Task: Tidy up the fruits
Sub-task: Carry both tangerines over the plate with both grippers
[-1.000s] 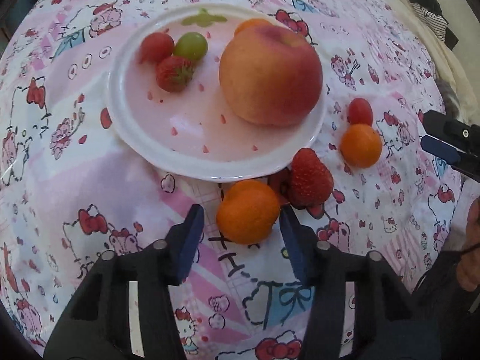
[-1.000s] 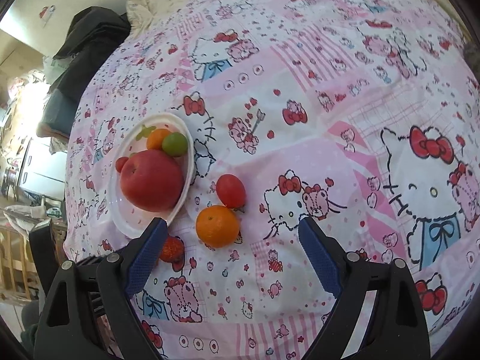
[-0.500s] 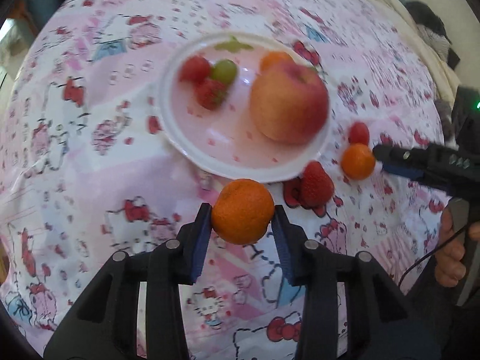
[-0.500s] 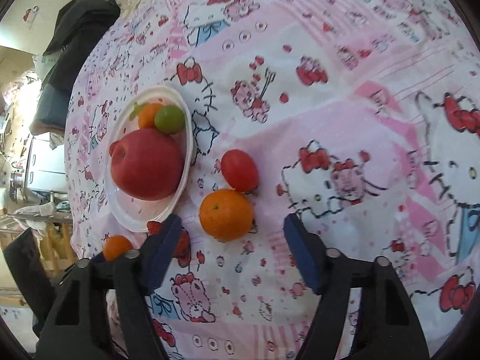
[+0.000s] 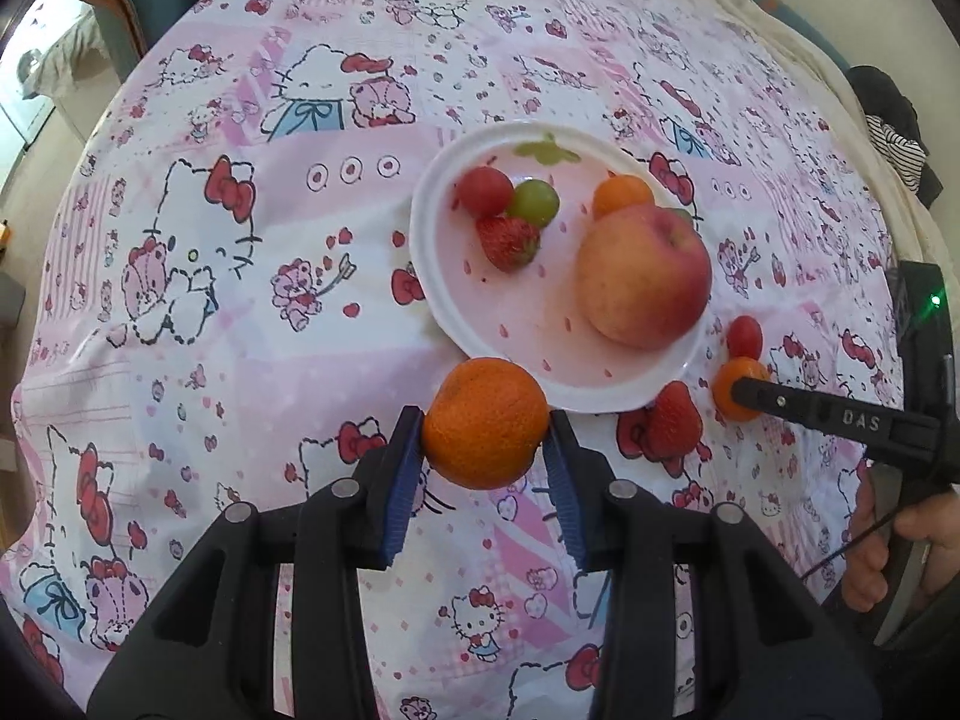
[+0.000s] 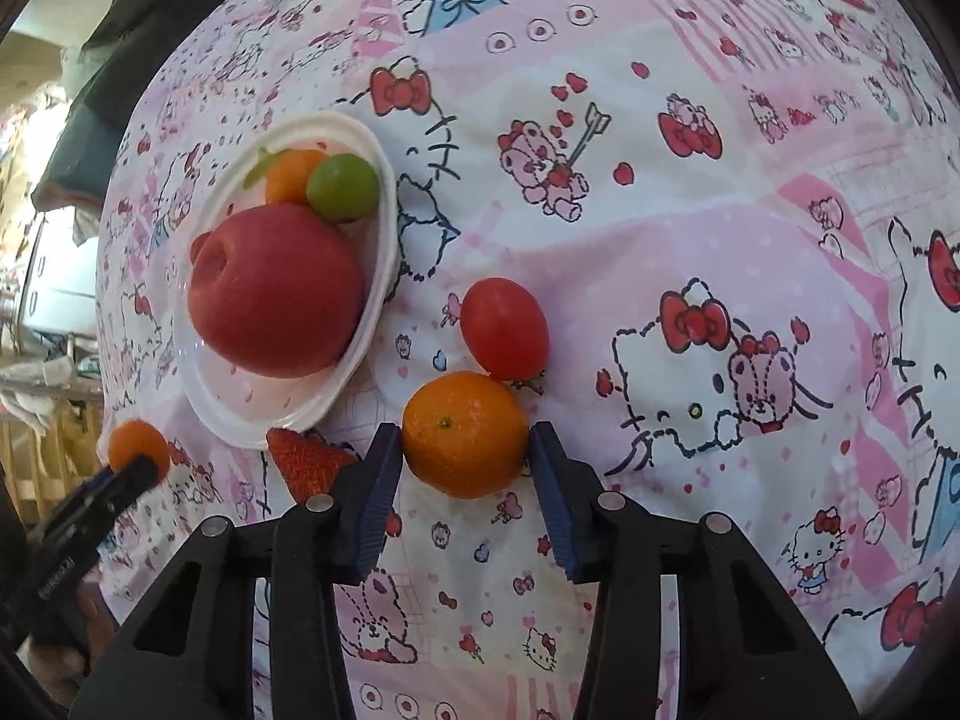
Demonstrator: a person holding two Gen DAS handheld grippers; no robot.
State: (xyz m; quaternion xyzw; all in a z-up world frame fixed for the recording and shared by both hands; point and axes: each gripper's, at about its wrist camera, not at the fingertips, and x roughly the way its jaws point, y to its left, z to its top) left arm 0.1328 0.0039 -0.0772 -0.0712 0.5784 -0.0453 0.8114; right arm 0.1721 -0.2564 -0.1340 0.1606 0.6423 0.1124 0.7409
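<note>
My left gripper [image 5: 485, 441] is shut on an orange tangerine [image 5: 485, 420] and holds it just above the cloth, in front of the white plate [image 5: 420, 252]. On the plate lie a big apple [image 5: 645, 276], a strawberry [image 5: 507, 243], a green grape [image 5: 534, 202], a cherry tomato [image 5: 485, 192] and a small orange fruit [image 5: 623, 195]. The jaws of my right gripper [image 6: 465, 450] are closing on a second tangerine [image 6: 465, 432] that rests on the cloth, and both pads touch its sides. A cherry tomato [image 6: 504, 327] lies just beyond it. A loose strawberry [image 6: 306, 462] lies to its left.
The pink cartoon-print cloth [image 5: 240, 330] covers a round table that drops away on all sides. Dark clothing [image 6: 150, 18] lies at the far edge. A person's hand [image 5: 900, 552] grips the right tool's handle at the right of the left wrist view.
My left gripper closed on its tangerine and lifted it off the cloth. My right gripper came down and its wide jaws narrowed onto the second tangerine.
</note>
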